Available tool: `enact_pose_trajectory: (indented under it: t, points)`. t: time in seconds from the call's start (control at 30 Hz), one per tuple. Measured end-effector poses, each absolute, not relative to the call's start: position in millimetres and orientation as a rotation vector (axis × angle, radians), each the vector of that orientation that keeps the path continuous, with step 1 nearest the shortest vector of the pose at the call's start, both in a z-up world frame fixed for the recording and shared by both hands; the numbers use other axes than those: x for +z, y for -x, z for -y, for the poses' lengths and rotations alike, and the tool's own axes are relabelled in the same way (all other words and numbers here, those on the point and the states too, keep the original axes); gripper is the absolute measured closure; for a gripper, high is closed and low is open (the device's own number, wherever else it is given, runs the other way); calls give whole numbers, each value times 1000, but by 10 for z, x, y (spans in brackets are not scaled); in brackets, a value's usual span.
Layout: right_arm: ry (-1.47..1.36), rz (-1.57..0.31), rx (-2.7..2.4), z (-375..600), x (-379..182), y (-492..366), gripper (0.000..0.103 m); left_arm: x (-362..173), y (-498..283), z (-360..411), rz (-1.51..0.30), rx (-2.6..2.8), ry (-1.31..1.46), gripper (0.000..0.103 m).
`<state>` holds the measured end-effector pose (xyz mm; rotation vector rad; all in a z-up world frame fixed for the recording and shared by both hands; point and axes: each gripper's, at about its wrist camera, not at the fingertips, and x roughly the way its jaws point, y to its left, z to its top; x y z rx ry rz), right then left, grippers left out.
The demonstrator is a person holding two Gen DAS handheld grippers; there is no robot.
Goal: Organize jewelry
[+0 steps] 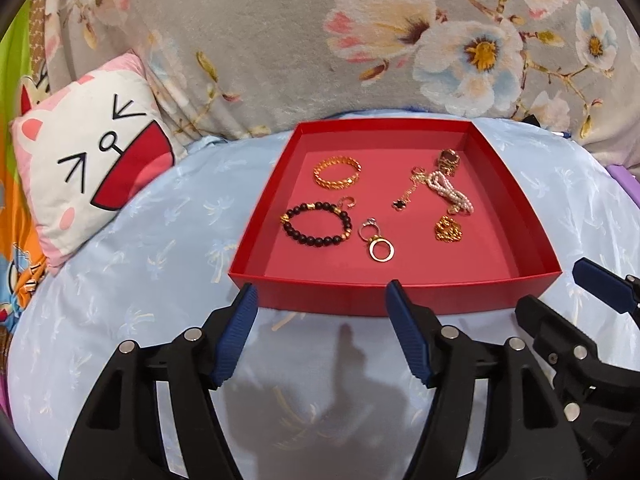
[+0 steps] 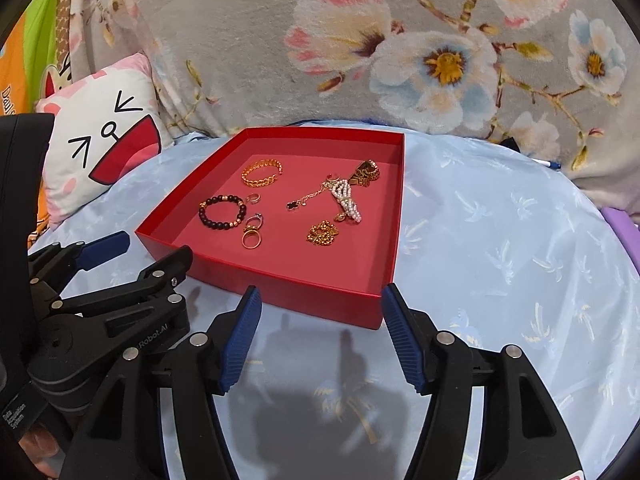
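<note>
**Q:** Left wrist view: what fills the centre?

**A:** A shallow red tray [image 1: 400, 294] on a pale blue bedsheet [image 1: 120, 280]. Inside, a gold chain bracelet [image 1: 337, 172] sits upper left, a dark beaded bracelet [image 1: 318, 222] below it, rings [image 1: 378, 240] at centre, and a pearl strand [image 1: 450, 192] tangled with gold chains to the right.

**Q:** And the grippers?

**A:** The left gripper [image 1: 322, 336] hovers just before the tray's near wall, jaws spread wide, holding nothing. From the right wrist view, the right gripper [image 2: 322, 338] is likewise wide apart and empty, at the tray's near corner.

**Q:** Any readable writing?

**A:** At lower left of the right wrist view, the left gripper's body reads "Robot.AI" and "Data Acquisition System". A cartoon-face cushion [image 2: 100, 140] lies at upper left.
</note>
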<state>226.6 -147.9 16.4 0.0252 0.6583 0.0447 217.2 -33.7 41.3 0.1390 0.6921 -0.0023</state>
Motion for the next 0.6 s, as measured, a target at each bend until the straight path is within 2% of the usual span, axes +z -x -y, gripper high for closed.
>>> enact_pose_trajectory:
  t: [0.2, 0.33, 0.47, 0.6]
  points:
    - [-27, -658, 34, 1476, 151, -2269, 39, 415, -2167, 334, -689, 7, -141, 36]
    - [-38, -655, 24, 1500, 134, -2271, 35, 397, -2170, 303, -687, 31, -128, 24]
    - [-49, -653, 19, 1519, 127, -2273, 32, 401, -2171, 281, -683, 44, -122, 20]
    - [-52, -642, 8, 1532, 134, -2265, 28, 408, -2169, 255, -679, 65, -116, 11]
